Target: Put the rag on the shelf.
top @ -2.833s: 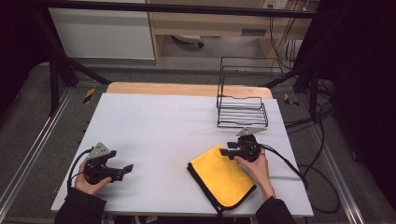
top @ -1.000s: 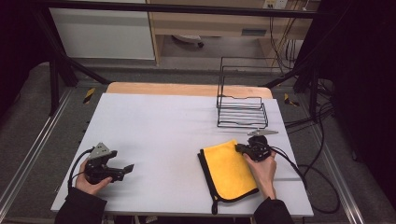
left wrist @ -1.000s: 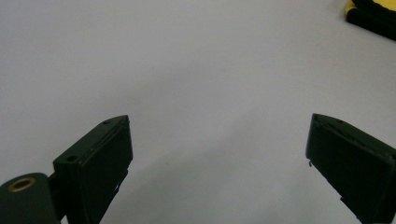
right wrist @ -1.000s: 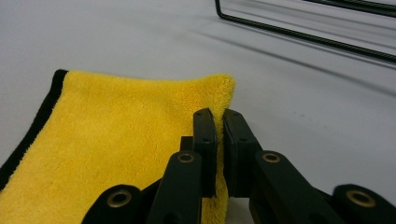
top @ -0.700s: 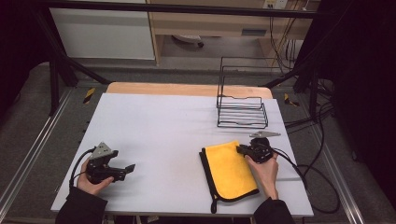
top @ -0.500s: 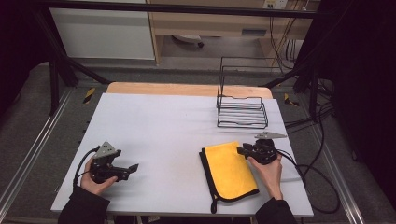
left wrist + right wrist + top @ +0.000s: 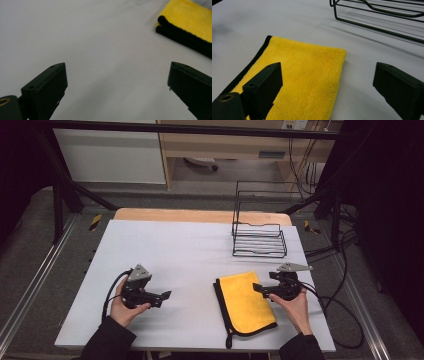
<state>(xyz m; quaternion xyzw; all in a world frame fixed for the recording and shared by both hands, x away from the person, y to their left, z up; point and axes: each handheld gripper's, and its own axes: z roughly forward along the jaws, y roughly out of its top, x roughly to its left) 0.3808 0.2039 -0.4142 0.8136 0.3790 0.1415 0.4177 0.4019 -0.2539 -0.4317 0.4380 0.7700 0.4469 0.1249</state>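
Table [image 7: 165, 245]: white top with a wooden strip along the far edge; it bears everything below.
Wire rack [image 7: 259, 240]: black, stands upright at the far right of the table, beyond the cloth and apart from it.
Cloth [image 7: 244, 301]: yellow with a black border, folded and lying flat at the near right of the table, its black edge toward the left gripper.
Right gripper [image 7: 258, 288]: held in the person's right hand at the cloth's far right corner; jaws have just been opening and now stand wide. In the right gripper view one jaw hangs over the cloth [image 7: 307, 75], the other over bare table, neither pad pressing on it.
Left gripper [image 7: 166, 295]: held in the left hand at the near left, pointing toward the cloth and well apart from it; jaws wide, only bare table between them.
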